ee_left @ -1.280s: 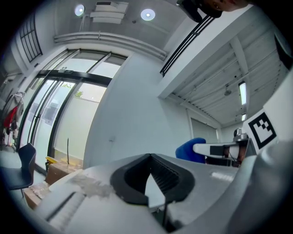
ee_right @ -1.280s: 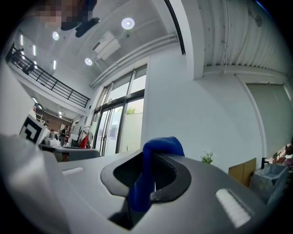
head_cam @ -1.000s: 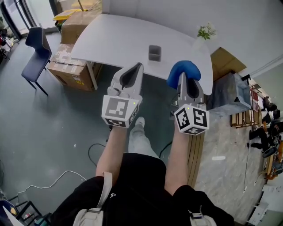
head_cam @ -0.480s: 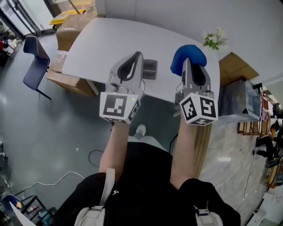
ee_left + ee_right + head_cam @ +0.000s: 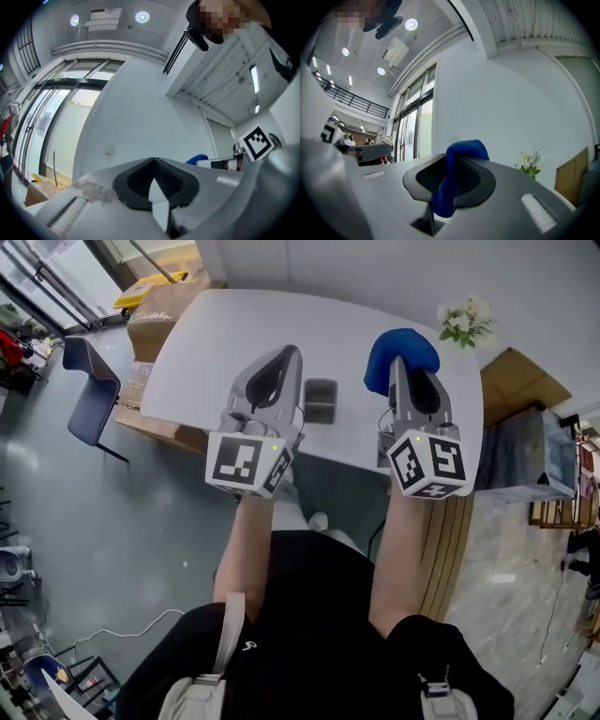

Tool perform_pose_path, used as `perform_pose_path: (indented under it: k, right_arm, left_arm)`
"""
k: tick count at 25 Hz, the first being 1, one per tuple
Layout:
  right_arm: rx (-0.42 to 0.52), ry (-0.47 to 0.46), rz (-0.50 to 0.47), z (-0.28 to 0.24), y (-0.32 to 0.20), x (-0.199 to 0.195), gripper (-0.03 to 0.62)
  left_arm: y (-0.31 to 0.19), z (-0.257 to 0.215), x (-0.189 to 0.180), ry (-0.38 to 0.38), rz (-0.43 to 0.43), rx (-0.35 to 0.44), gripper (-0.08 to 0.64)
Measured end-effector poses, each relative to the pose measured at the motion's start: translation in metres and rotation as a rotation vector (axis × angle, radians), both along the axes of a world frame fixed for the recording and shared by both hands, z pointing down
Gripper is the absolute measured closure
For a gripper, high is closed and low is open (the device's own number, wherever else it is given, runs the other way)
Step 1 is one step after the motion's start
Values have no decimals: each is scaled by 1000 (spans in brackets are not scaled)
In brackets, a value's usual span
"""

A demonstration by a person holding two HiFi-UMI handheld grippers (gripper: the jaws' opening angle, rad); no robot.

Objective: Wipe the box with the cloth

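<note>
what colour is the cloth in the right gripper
Blue. The cloth shows best in the right gripper view.

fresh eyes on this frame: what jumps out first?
The blue cloth stands out first, clamped in the right gripper and bunched over the right side of the white table. Next comes the small grey box, sitting on the table between the two grippers. The left gripper is shut with nothing in it.
</note>
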State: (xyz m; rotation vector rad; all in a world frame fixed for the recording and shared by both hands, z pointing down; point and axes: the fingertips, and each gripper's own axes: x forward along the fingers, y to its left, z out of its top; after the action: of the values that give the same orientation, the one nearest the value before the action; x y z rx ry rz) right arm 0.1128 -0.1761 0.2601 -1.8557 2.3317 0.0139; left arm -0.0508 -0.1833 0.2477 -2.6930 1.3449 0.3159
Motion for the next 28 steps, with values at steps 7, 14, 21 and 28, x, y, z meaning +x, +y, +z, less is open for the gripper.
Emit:
perform_pose_path:
  k: [7, 14, 21, 28]
  right_arm:
    - [6, -23, 30, 0, -17, 24, 541]
    - [-38, -28, 22, 21, -35, 26, 541]
    - [-89, -43, 35, 46, -45, 34, 540]
    - [-127, -67, 50, 66, -54, 40, 540]
  left_arm:
    - [-21, 5, 22, -27, 60, -2, 560]
    - [-40, 29, 36, -140, 127, -31, 560]
    - [-50, 81, 48, -387, 195, -72, 560]
    - [-48, 146, 68, -660, 317, -132, 532]
